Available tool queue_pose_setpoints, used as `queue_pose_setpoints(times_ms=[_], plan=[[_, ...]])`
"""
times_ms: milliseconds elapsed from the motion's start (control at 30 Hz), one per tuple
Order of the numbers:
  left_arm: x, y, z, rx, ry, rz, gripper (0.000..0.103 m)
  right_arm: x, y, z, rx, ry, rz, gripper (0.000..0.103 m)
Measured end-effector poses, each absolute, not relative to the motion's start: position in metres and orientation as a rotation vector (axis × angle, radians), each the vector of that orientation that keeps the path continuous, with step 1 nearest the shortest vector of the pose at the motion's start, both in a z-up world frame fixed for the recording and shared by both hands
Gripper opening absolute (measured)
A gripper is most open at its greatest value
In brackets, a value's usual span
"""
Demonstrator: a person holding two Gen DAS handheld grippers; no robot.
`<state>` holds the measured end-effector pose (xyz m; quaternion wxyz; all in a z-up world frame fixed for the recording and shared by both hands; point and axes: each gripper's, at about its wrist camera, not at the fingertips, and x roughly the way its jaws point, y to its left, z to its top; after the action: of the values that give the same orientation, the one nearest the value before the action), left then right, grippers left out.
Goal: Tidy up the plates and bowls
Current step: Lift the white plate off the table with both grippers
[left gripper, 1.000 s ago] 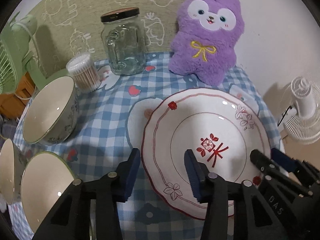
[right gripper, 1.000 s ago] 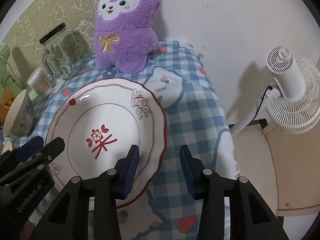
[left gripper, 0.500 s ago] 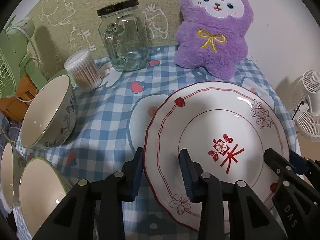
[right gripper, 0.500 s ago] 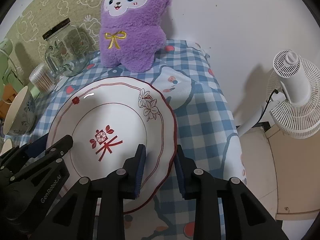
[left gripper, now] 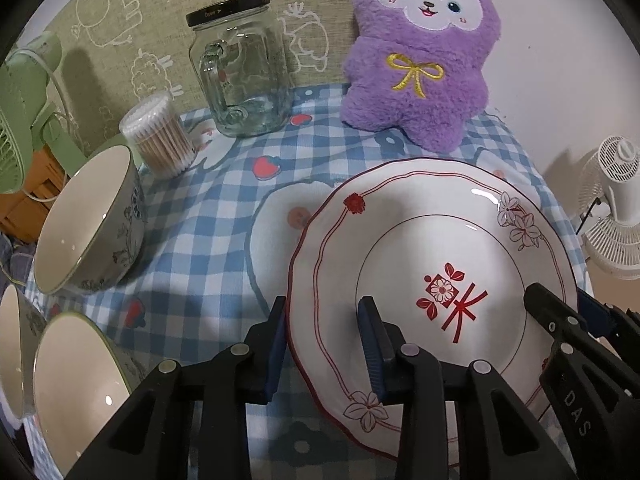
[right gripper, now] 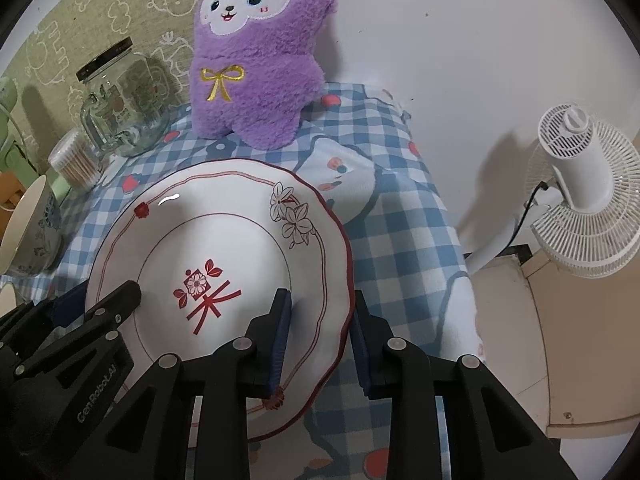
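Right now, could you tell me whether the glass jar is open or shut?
Shut: the glass jar stands upright with its black lid on.

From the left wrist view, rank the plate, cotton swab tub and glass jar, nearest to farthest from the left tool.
1. Plate: its left rim between the left tool's fingers.
2. Cotton swab tub: up-left, beyond the bowls.
3. Glass jar: at the back wall.
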<state>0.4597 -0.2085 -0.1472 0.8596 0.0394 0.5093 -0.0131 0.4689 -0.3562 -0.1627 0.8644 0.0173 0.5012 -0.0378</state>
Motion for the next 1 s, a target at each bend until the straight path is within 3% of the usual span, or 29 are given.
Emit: queue_pose_setpoints(times_ms=[1000], plan=[[0.419,-0.215,-0.144,0.125,1.065,-0.04,0.036,0.425,-0.362,-0.158,0.034,1.068,-0.074,0.031]])
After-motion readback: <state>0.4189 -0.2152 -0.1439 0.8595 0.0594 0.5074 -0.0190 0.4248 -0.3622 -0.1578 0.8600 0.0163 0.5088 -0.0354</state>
